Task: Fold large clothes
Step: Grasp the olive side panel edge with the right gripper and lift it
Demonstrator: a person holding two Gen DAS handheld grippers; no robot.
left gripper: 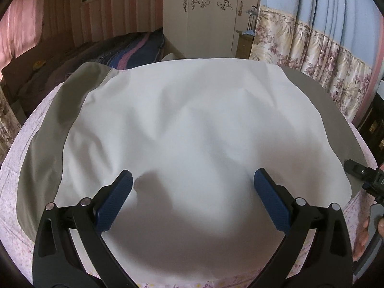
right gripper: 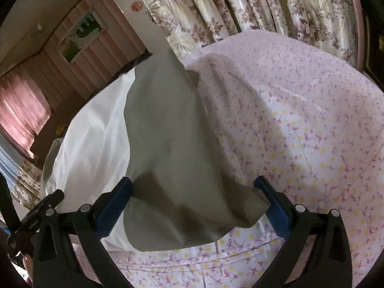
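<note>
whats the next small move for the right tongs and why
Probably ease the right tongs down and close on the grey sleeve: they stand open around its loose end, which lies spread off the white body onto the floral sheet, not yet folded in.

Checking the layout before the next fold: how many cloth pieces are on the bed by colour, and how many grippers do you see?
White cloth panel: 1
Grey-green cloth panel: 1
Pink floral bedsheet: 1
Grippers: 2, left gripper and right gripper, both with jaws wide apart
Total: 5
</note>
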